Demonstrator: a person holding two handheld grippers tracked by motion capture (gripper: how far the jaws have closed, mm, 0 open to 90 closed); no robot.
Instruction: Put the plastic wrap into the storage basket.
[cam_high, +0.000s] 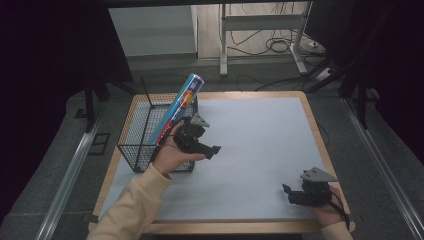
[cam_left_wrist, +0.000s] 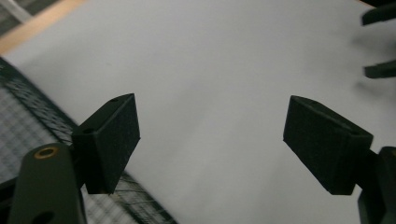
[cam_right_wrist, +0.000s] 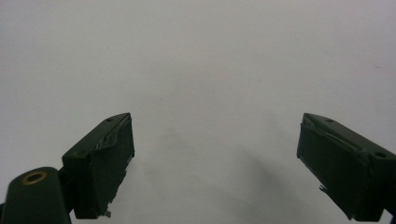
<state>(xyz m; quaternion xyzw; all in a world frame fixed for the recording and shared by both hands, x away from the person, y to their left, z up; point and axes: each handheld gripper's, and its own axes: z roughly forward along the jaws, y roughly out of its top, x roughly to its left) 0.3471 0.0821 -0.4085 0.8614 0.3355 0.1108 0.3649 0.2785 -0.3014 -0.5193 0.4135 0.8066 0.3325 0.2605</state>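
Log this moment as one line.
left gripper: open, beside basket | right gripper: open, empty | tube: leaning in basket

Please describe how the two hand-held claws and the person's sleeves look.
Both the left claw and the right claw are black, each with two blocky rectangular jaws and a grey three-cornered plate on top. A thin black cable trails from the right one. The sleeves are cream-coloured.

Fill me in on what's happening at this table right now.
A person at a table holds a two-jaw gripper in each hand, and neither holds anything. The left gripper is beside a black wire basket, jaws wide apart. A tall blue tube leans in the basket, poking out over its rim. The right gripper sits low near the table's front right corner, jaws also apart, over the bare grey mat.
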